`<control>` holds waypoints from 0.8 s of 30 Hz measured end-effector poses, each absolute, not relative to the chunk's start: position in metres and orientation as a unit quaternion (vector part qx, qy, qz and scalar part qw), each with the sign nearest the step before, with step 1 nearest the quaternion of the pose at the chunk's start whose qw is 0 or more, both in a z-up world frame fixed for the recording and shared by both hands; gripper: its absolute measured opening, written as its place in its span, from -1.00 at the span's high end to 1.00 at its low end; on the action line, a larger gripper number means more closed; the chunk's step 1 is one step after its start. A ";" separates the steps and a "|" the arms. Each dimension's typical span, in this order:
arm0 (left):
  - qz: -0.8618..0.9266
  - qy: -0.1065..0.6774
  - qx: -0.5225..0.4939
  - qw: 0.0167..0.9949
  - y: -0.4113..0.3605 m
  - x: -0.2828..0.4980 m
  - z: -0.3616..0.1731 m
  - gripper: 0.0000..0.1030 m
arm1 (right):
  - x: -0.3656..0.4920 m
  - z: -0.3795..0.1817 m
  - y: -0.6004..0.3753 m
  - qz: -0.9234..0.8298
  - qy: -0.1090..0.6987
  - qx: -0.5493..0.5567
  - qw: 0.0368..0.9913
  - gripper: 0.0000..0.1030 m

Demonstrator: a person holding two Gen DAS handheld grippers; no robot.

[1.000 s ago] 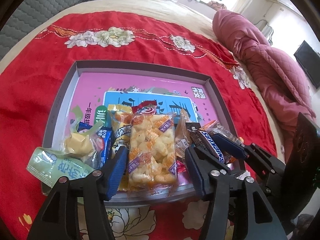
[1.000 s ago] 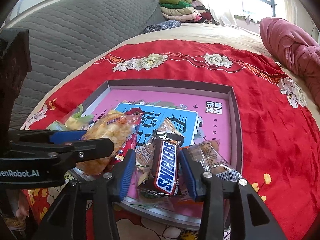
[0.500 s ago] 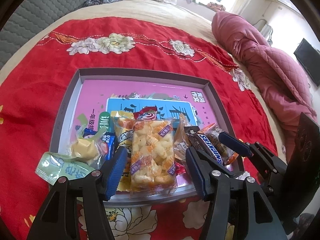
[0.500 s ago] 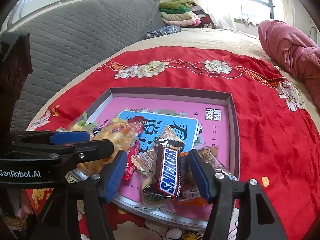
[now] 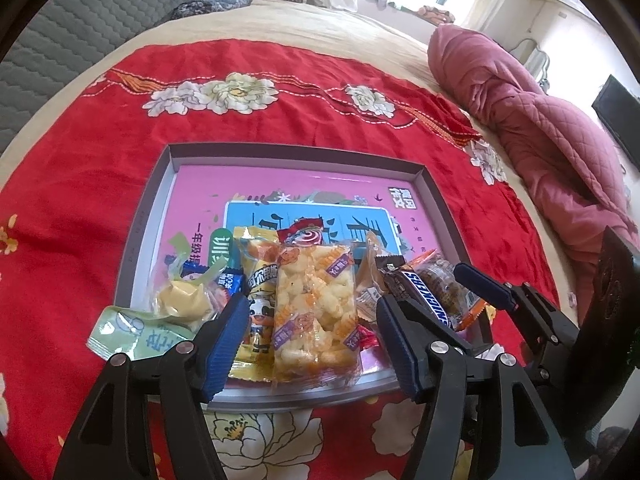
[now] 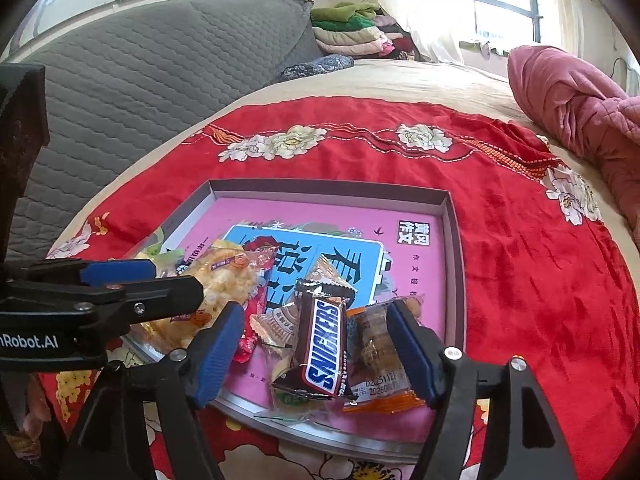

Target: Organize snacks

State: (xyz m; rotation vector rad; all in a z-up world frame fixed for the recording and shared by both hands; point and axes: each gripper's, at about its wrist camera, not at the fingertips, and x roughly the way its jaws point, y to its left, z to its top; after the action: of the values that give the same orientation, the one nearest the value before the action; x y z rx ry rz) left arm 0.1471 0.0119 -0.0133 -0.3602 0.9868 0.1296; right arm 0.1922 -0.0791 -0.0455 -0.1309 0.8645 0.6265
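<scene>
Nearest to me on the left wrist view, my left gripper (image 5: 310,334) has its blue-padded jaws opening, standing fairly wide on either side of a clear packet of puffed corn snacks (image 5: 316,312); the pads do not press on it, and the packet lies flat over the near edge of the grey tray (image 5: 140,240). Just left of it I see a yellow packet with a cartoon cow (image 5: 260,292), a pale yellow wrapped sweet (image 5: 180,300), and a light green sachet (image 5: 132,332) hanging over the tray's near left corner onto the cloth.

On the right wrist view, my right gripper (image 6: 316,350) is also opening, jaws wide and clear of the wrappers. Between them lies a Snickers bar (image 6: 326,350), resting on top of other small wrappers near the tray's front rim. Beside it on the right sits an orange-edged clear packet with something brown inside (image 6: 374,364); a beige wrapped biscuit (image 6: 280,322) and a red wrapper (image 6: 250,340) lie to its left. The left gripper reaches in from the left edge of this view, over the corn snacks.

Farther back the tray's floor is a pink and blue printed sheet (image 6: 340,220), mostly bare. The tray sits on a red cloth with embroidered white flowers (image 6: 520,260), spread on a bed. Beyond that lie a pink quilted blanket (image 5: 540,120), a grey quilted headboard (image 6: 140,80) and folded clothes (image 6: 352,32) by the window.
</scene>
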 end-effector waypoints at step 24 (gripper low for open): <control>0.081 0.453 -0.152 0.875 0.016 0.136 0.003 -0.41 | 0.190 -0.027 -0.095 0.277 0.378 -0.038 0.883 -0.70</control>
State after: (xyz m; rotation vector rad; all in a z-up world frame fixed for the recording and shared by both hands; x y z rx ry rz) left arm 0.1362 0.0159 0.0026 -0.3172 0.9453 0.1697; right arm 0.1904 -0.0949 -0.0271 -0.0783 0.7870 0.5766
